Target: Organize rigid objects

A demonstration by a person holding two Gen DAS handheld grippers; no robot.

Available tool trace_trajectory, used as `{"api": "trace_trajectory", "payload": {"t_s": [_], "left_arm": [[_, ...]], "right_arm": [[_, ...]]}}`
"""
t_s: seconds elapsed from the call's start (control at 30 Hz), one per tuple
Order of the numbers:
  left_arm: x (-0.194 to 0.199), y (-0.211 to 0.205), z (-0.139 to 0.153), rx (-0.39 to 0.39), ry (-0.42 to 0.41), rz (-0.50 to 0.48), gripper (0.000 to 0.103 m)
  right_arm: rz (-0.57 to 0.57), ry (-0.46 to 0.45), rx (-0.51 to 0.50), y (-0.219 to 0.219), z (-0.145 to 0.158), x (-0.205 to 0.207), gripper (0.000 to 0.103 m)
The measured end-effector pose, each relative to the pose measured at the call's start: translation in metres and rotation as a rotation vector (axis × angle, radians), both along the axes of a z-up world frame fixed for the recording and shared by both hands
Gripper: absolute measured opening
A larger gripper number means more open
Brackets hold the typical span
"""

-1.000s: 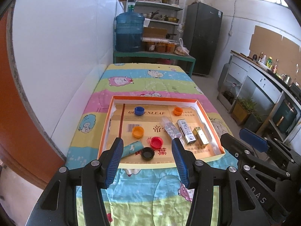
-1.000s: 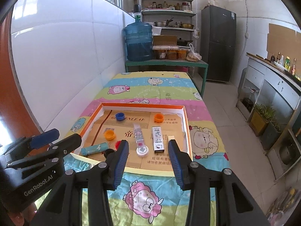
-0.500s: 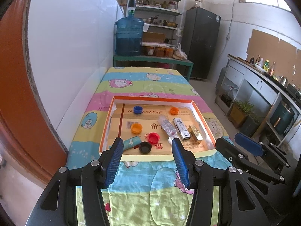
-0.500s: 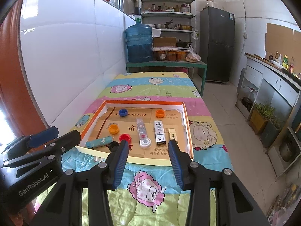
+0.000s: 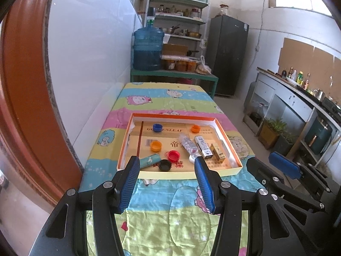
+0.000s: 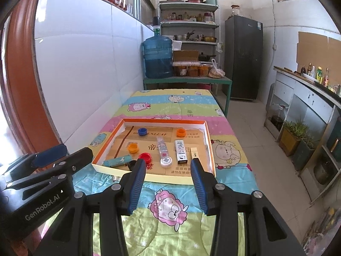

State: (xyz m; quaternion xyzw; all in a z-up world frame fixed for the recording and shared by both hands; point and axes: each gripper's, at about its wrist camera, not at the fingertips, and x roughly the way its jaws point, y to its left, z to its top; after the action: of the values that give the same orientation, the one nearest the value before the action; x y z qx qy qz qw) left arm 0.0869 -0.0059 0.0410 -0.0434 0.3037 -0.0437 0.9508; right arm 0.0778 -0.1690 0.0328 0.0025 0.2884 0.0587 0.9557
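A shallow cardboard tray [image 5: 229,137] with an orange rim lies on the cartoon-print tablecloth. Inside it are a blue cap [image 5: 157,127], two orange caps [image 5: 195,128] [image 5: 155,145], a red cap [image 5: 173,155], a black cap [image 5: 165,164], a teal tube [image 5: 149,160], a clear bottle [image 5: 188,146], a white box [image 5: 203,146] and a gold box [image 5: 217,152]. My left gripper [image 5: 166,163] hovers open just short of the tray's near wall. My right gripper [image 6: 168,163] hangs open beside it, also short of the tray [image 6: 164,178]. Neither holds anything.
A white tiled wall runs along the table's left side. Behind the table stand a green bench with a blue water jug [image 5: 148,49], shelves and a dark fridge [image 5: 230,55]. To the right are a tiled floor and a counter [image 5: 298,98].
Both grippers have drawn back from the tray, which now looks smaller and farther off. More tablecloth shows in front. The jaws kept the same width.
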Motion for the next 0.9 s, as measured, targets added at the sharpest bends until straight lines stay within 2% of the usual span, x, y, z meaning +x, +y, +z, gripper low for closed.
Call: {"api": "trace_trajectory", "payload": {"t_s": [0.37,0.57,0.7,0.9], "left_arm": [[-0.031,0.001,0.01,0.026,-0.043,0.056,0.055],[-0.051,0.002,0.017,0.064,-0.072,0.129,0.055],[-0.065,0.001,0.022,0.107,-0.119,0.188,0.055],[-0.074,0.002,0.024,0.063,-0.119,0.14,0.055]], "right_arm": [[-0.012,-0.032,0.003,0.001,0.007,-0.023,0.043],[-0.003,-0.055,0.008,0.005,0.013,-0.038,0.043],[0.002,-0.071,0.008,0.005,0.018,-0.045,0.043],[0.001,-0.093,0.001,0.007,0.022,-0.056,0.043]]}}
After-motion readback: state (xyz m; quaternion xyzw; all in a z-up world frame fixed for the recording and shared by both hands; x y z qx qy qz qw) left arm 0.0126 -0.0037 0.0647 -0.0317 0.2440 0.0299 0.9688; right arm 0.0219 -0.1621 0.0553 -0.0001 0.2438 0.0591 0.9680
